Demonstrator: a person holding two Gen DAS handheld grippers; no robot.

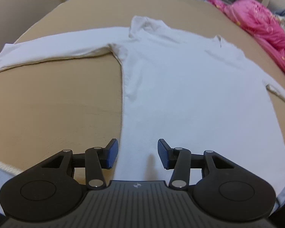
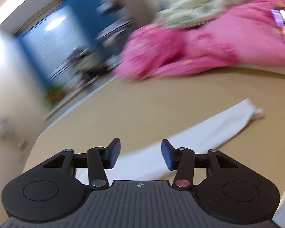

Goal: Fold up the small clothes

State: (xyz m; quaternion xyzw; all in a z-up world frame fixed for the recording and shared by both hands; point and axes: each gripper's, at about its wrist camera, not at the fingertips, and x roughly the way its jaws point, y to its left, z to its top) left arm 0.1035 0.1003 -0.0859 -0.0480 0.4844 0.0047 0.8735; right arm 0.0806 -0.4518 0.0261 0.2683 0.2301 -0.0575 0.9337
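Observation:
A white long-sleeved top (image 1: 180, 87) lies flat on a tan surface (image 1: 57, 104), collar at the far end and hem toward me. Its left sleeve (image 1: 53, 49) stretches out to the left. My left gripper (image 1: 137, 154) is open and empty, hovering over the hem near the top's left edge. In the right wrist view, my right gripper (image 2: 140, 154) is open and empty above the right sleeve (image 2: 209, 133), whose cuff (image 2: 256, 113) points away to the right. That view is blurred by motion.
A pink quilt (image 1: 260, 22) lies bunched along the far right of the surface, and also shows in the right wrist view (image 2: 199, 49), with a pale patterned fabric (image 2: 199, 1) behind it. Blue furniture (image 2: 57, 41) stands beyond the surface edge.

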